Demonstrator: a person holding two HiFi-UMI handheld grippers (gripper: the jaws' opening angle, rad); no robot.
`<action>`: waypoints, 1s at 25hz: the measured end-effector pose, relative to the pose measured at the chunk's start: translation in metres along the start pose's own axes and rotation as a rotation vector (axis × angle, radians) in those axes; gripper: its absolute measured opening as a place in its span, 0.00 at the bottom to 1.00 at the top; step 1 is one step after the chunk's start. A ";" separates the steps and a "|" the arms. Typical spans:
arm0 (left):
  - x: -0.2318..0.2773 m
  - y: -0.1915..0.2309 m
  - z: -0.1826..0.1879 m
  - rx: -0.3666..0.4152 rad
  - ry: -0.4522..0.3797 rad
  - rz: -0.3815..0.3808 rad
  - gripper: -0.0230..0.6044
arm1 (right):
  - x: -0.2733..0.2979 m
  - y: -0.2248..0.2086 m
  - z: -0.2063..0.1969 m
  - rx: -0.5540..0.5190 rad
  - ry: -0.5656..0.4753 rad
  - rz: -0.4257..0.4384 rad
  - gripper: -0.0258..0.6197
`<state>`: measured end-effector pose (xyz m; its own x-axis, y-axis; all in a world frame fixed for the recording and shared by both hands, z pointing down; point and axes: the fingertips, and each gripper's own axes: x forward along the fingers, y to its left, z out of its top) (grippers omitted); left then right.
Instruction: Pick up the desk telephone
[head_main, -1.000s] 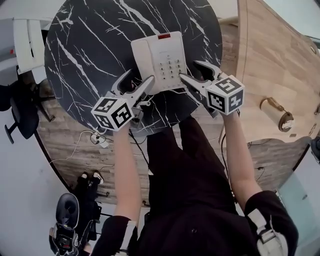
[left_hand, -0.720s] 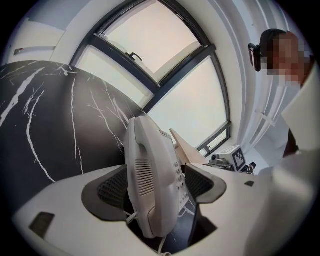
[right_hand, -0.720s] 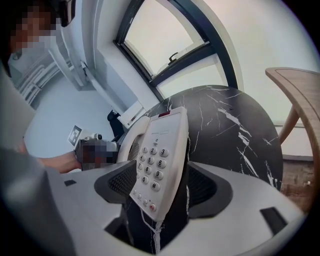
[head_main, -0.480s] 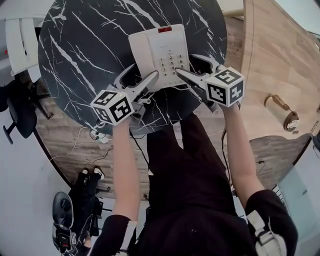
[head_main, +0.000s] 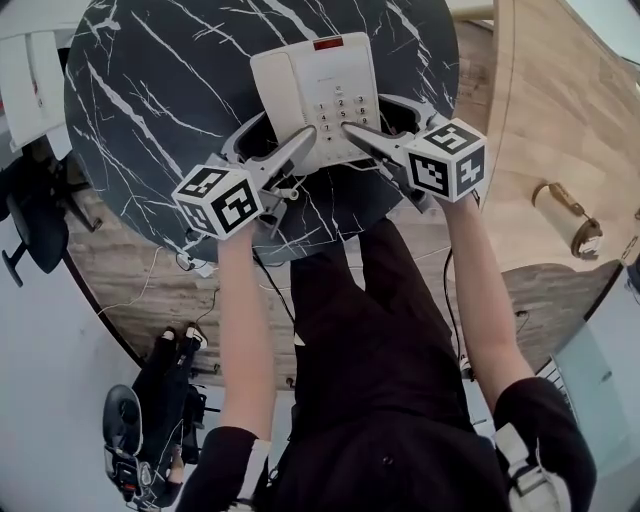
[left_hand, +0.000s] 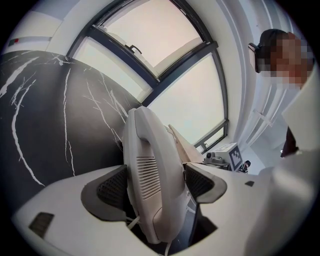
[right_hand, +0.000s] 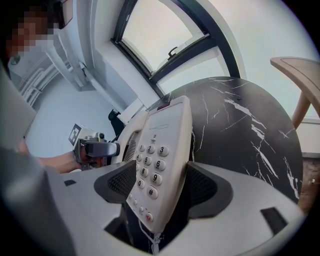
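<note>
A white desk telephone (head_main: 315, 100) sits flat on a round black tabletop (head_main: 150, 110) veined with white, close to the edge nearest the person. Its handset (head_main: 280, 85) rests in the cradle on the left, the keypad (head_main: 345, 110) is on the right, and a small red strip (head_main: 328, 43) marks the far end. Two hand-held claws reach in from the near side, one at each near corner of the phone. The left claw (head_main: 288, 122) stands wide, one jaw outside the phone's left flank and the other over its near edge. In the left gripper view the near end of the handset (left_hand: 150, 170) stands between the dark ribbed pads (left_hand: 112, 187), which lie close on either side with no clear squeeze. The right claw (head_main: 365, 112) has just been opening and is spread wide, with the keypad corner of the phone (right_hand: 160, 160) between its jaws. A dark gap shows beside the right pad (right_hand: 202, 185), so it grips nothing. Each claw carries a cube with black-and-white square markers, and bare forearms run back to the person's dark clothing (head_main: 380, 350). A light wooden surface (head_main: 540, 90) lies to the right of the tabletop, with wood-patterned floor (head_main: 150, 290) below. Both gripper views show a large framed window (left_hand: 165, 55) behind the phone.
</note>
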<state>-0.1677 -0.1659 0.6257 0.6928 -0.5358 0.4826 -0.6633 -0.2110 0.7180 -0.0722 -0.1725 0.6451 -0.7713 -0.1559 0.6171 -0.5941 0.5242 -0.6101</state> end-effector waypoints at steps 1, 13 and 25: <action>0.000 0.000 -0.001 0.001 0.003 0.000 0.62 | 0.001 0.000 0.000 0.001 0.000 -0.001 0.52; 0.003 0.001 -0.004 0.005 0.034 -0.008 0.62 | 0.007 -0.006 -0.001 0.020 -0.010 -0.029 0.52; 0.001 0.002 -0.003 -0.009 0.009 0.009 0.62 | 0.009 -0.006 -0.001 0.033 -0.014 -0.074 0.52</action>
<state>-0.1677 -0.1639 0.6294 0.6893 -0.5307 0.4933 -0.6670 -0.1991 0.7179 -0.0752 -0.1765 0.6548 -0.7282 -0.2045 0.6542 -0.6564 0.4828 -0.5797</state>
